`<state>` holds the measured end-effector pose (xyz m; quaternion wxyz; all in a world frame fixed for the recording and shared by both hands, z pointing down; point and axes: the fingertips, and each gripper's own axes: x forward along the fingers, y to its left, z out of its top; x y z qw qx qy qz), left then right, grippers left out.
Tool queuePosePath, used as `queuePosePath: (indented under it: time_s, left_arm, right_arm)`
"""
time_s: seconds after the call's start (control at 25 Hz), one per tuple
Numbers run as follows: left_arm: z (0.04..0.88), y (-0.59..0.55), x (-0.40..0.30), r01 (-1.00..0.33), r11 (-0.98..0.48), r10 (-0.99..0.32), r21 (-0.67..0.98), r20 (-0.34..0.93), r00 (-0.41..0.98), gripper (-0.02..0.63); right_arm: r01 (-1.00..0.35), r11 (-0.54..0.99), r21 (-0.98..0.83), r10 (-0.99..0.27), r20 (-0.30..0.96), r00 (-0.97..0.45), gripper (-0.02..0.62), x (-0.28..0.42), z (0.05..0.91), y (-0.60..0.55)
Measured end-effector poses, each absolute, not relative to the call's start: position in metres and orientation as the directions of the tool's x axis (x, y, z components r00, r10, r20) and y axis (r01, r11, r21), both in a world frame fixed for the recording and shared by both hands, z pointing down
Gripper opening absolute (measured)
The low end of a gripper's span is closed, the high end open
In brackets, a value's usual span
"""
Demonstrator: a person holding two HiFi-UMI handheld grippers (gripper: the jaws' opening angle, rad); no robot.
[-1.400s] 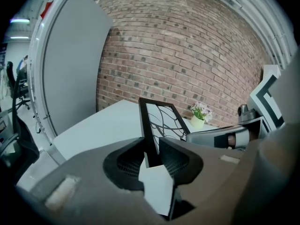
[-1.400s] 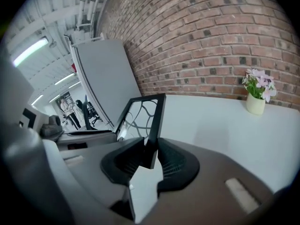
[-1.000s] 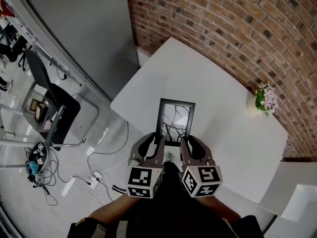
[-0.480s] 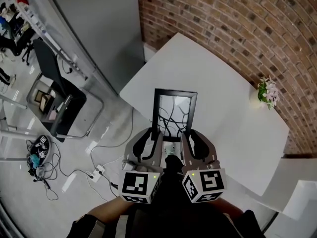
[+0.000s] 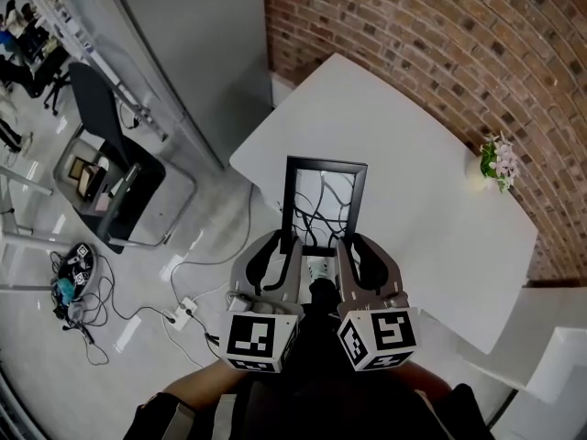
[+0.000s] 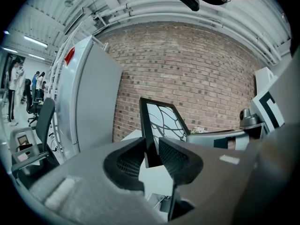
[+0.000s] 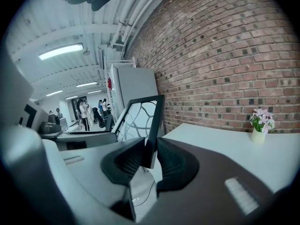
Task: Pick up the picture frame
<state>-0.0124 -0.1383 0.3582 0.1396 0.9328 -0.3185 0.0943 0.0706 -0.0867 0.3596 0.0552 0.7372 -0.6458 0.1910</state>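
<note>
Open floor [image 5: 197, 273] with loose cables at lower left, just beyond the near edge of the white table [image 5: 413, 181]; grey office chair [image 5: 110, 154] at far left. Brick wall [image 5: 440, 44] along the upper right, small flower pot [image 5: 495, 163] at the table's right edge, well apart. At centre, black picture frame [image 5: 323, 204] held up across that near table edge. Left hand-held gripper [image 5: 290, 246] clamped on its lower left bar, right hand-held gripper [image 5: 341, 250] clamped on its lower right bar, side by side just below.
</note>
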Motion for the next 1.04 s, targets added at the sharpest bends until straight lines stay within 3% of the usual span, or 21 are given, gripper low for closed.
queuePosePath:
  time_s: [1.04]
  left_arm:
    - [0.355,-0.115,-0.011,-0.643,-0.740,-0.589,0.199,0.271,0.762,0.086]
  right_arm:
    - [-0.975,-0.137,-0.177,-0.937,0.343,0.069,0.081,0.071,0.359,-0.064]
